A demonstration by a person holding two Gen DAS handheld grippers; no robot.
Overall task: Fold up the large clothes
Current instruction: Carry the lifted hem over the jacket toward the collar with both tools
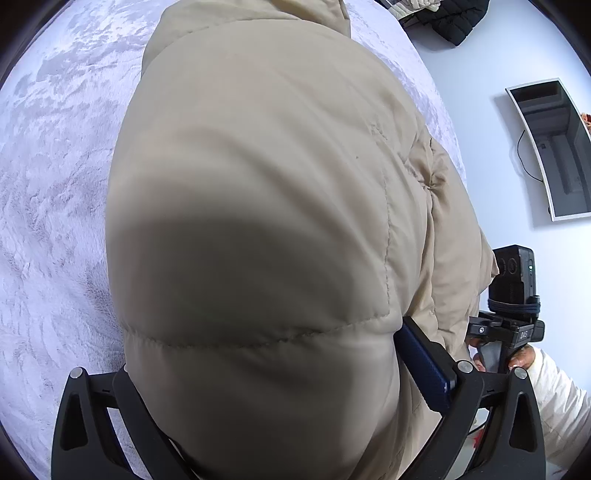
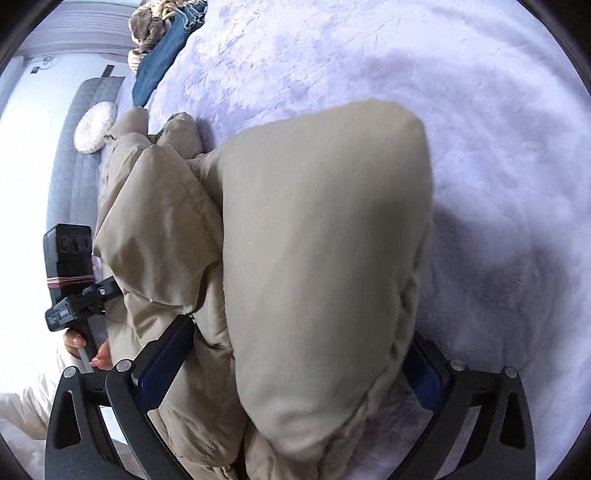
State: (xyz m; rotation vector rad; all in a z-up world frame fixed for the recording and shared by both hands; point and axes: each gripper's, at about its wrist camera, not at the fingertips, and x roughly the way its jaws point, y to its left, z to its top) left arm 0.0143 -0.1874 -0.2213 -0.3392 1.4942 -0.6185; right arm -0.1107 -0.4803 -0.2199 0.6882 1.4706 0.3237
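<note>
Pale plush rug [image 2: 369, 55] beneath two downward-tilted grippers, left gripper [image 1: 266, 376] and right gripper [image 2: 295, 354], each clasping the beige puffer coat [image 1: 258, 184].

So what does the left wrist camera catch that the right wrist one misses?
Only the left wrist view shows the wall-mounted TV and a black quilted jacket. Only the right wrist view shows jeans, a grey sofa and its round white cushion. Both show the beige puffer jacket bulging between a claw's fingers, on the pale fluffy rug.
</note>
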